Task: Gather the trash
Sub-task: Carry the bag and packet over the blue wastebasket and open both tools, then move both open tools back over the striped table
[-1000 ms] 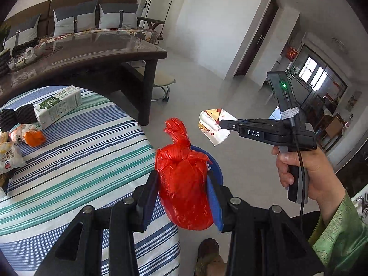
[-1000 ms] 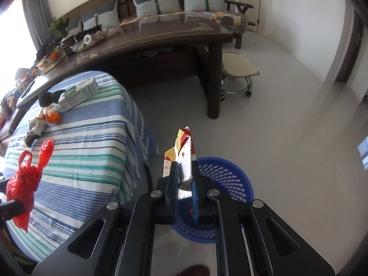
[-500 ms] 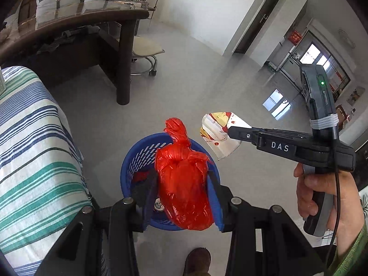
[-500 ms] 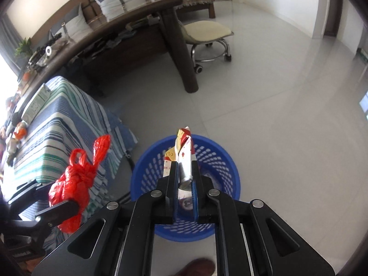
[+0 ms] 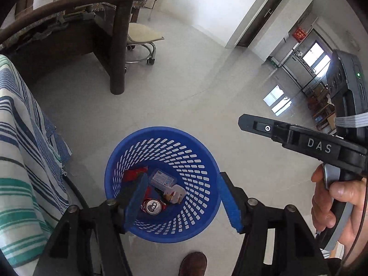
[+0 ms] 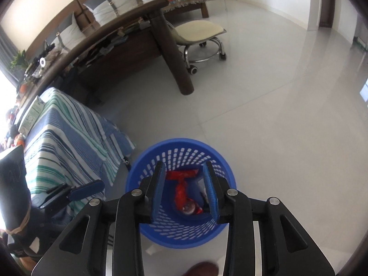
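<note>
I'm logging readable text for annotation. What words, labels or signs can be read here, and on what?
"DAS": on the right gripper body.
Red sign over the far doorway: too blurred.
Label on the clear packet in the blue basket: too small.
Carton on the striped table: unreadable.

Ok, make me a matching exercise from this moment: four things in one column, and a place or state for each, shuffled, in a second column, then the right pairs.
Things:
1. soda can
2. basket
3. stool
4. left gripper

Places or states:
A. open, holding nothing
B. on the floor beside the striped cloth
C. next to the dark table leg
D. at the bottom of the basket

Pairs: 1-D, 2-B, 3-C, 4-A
</note>
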Tool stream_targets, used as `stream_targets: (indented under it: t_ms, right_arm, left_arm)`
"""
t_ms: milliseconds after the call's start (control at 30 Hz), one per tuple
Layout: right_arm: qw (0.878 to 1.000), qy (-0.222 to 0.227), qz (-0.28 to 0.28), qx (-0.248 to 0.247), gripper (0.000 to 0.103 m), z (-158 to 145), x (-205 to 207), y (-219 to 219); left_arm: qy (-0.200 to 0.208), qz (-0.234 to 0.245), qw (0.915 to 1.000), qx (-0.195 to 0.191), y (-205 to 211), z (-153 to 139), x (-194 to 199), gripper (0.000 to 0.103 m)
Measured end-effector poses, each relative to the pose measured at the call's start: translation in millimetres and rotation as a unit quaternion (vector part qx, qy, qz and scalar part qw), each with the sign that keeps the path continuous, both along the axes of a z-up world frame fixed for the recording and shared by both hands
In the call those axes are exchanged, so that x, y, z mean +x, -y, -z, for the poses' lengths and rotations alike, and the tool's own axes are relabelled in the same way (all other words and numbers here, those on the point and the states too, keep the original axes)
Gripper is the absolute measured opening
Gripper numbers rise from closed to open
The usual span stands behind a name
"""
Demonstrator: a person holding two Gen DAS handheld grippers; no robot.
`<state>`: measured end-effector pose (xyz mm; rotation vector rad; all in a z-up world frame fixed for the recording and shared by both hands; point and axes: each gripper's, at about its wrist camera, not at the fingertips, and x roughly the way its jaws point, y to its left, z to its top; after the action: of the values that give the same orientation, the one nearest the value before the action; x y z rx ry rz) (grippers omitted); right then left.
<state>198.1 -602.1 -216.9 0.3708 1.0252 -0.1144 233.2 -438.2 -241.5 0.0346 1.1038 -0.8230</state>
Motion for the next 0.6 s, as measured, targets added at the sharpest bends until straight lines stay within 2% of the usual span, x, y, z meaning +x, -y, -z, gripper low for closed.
stream_targets:
  t_ms: [100, 167, 267, 300, 367, 467, 600]
  right_arm:
    - [0.999, 0.018, 0.002, -0.036, 0.054, -15.3, -2.5, -7.4]
    - [0.997, 0.031, 0.005, -0.065, 0.074, -28.1, -2.5, -15.2]
    - [0.993, 0.057, 0.005, -0.106, 0.080, -50.5, -5.4, -31.0]
    - [0.991, 0.066, 0.003, -0.119, 0.082, -58.7, -6.1, -38.6]
    - [0.986, 0.086, -0.006, -0.140, 0.092, -74.2, -8.6, -57.4]
    - [0.982, 0.115, -0.032, -0.150, 0.094, -92.2, -12.6, -94.0]
    - [0.977, 0.145, -0.089, -0.129, 0.094, -103.2, -16.3, -158.9]
  left_arm:
    - [0.025, -0.002, 0.9996, -0.012, -15.5, -25.7, -15.0, 0.064]
    - [0.039, -0.004, 0.9990, -0.021, -31.4, -45.0, -27.0, 0.064]
    - [0.058, -0.011, 0.9976, -0.036, -67.3, -76.0, -54.3, 0.066]
    - [0.061, -0.016, 0.9972, -0.040, -82.3, -83.6, -62.6, 0.069]
    - [0.067, -0.030, 0.9963, -0.045, -114.7, -94.6, -74.3, 0.072]
    - [0.072, -0.058, 0.9950, -0.036, -168.6, -99.8, -88.5, 0.072]
    - [0.084, -0.111, 0.9902, 0.006, -244.2, -91.9, -92.1, 0.072]
